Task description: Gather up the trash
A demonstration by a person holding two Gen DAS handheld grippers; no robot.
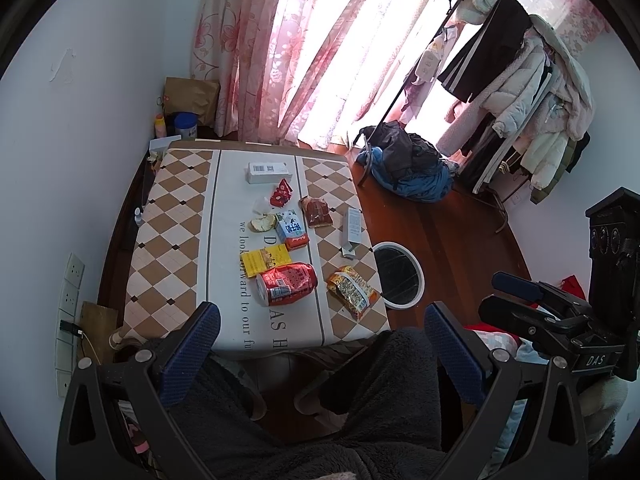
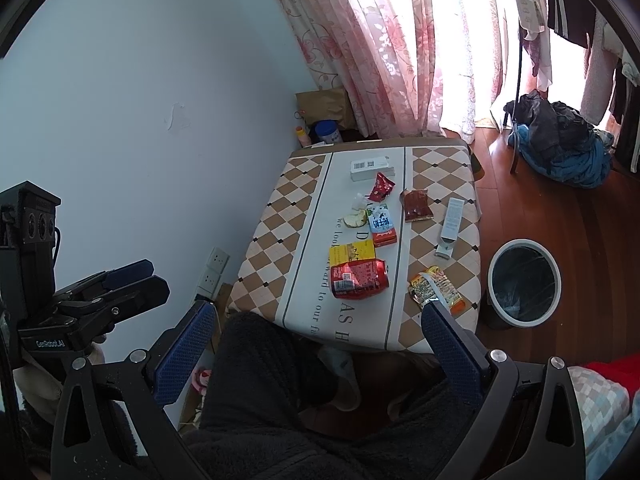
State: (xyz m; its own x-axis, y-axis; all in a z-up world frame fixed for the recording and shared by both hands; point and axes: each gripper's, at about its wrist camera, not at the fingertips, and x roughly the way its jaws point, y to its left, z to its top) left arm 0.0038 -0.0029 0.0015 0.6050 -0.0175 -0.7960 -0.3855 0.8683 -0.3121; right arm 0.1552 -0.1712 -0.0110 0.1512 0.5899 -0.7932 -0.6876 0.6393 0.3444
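Trash lies on a small table with a checkered cloth [image 1: 172, 216] [image 2: 280, 216]: a crushed red can [image 1: 287, 283] [image 2: 359, 279], a yellow pack [image 1: 266, 261] [image 2: 351, 252], a blue-and-white carton [image 1: 293, 230] [image 2: 383, 225], an orange snack wrapper [image 1: 353, 291] [image 2: 437, 289], a brown sachet [image 1: 316, 211] [image 2: 417, 205], a red wrapper [image 1: 281, 192] [image 2: 381, 187], a fruit peel [image 1: 263, 223] [image 2: 356, 219] and two white boxes [image 1: 267, 171] [image 1: 351, 232]. A white-rimmed bin [image 1: 399, 273] [image 2: 525, 282] stands right of the table. My left gripper [image 1: 322, 322] and right gripper [image 2: 318, 322] are open and empty, held short of the table's near edge.
The person's dark-trousered legs [image 1: 320, 400] fill the foreground. Pink curtains [image 1: 288, 48] hang behind the table. A clothes rack [image 1: 520, 92] and a heap of clothes [image 1: 408, 164] stand on the wooden floor at right. Wall sockets [image 1: 70, 300] are at left.
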